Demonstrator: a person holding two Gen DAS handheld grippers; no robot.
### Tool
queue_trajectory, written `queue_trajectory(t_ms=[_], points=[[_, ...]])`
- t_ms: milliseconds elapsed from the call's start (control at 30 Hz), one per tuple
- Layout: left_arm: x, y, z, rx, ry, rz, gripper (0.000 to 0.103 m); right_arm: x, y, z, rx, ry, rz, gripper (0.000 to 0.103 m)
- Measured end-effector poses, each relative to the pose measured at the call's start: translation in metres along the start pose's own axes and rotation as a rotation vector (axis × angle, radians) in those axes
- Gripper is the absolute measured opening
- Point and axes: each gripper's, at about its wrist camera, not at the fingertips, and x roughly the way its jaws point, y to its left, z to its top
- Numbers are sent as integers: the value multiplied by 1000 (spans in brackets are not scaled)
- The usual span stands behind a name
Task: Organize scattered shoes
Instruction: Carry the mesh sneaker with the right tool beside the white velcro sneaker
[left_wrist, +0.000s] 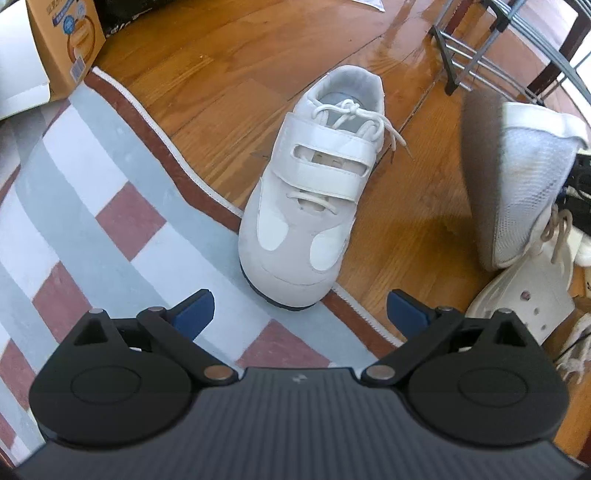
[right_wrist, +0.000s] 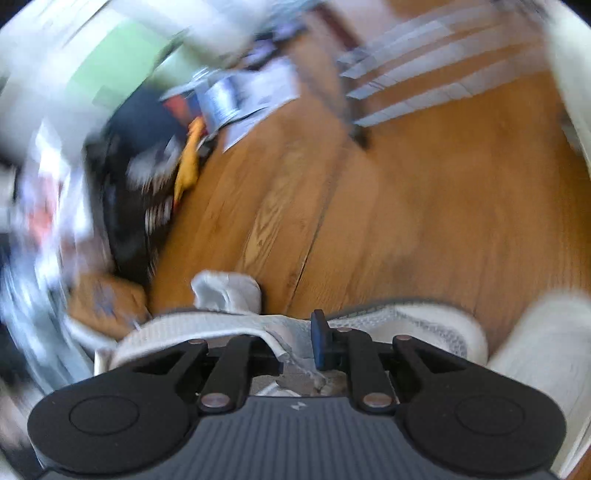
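**Left fingers wide apart over one shoe, right fingers clamped on another**

Fingers of my left gripper (left_wrist: 300, 314) stand wide apart with nothing between them, tilted steeply down at the floor. Straight ahead of them, just beyond the tips, sits a white strap sneaker (left_wrist: 314, 192), upright on its sole, its toe toward me and its heel away. Its toe rests on the edge of a striped rug (left_wrist: 92, 206) that spreads under and to the left of my left fingers; the rest of the shoe lies on the wooden floor (left_wrist: 229, 74). Far ahead to the left stands a cardboard box (left_wrist: 66, 40), and far ahead to the right a metal rack (left_wrist: 476, 62).

To the right of my left fingers, a white mesh shoe (left_wrist: 524, 177) is turned on its side in the air, its dark sole facing the sneaker. Below it, other pale shoes (left_wrist: 524, 295) lie bunched on the floor.

My right gripper (right_wrist: 295, 341) has its fingers drawn close together on the collar of that white mesh shoe, which fills the space just past the tips; its tongue sticks up ahead of them. Everything beyond is blurred: wooden boards ahead, a dark jumble far to the left.
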Motion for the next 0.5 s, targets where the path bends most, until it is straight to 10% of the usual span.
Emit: queue_trajectory(t_ms=[300,500], points=[[-5,1,3,-4,-20,27,102,19,-75,-25,745,72,194,14],[-11,-4,6,5,-11,36,102,32,-7,-22,315,286,-105,41]])
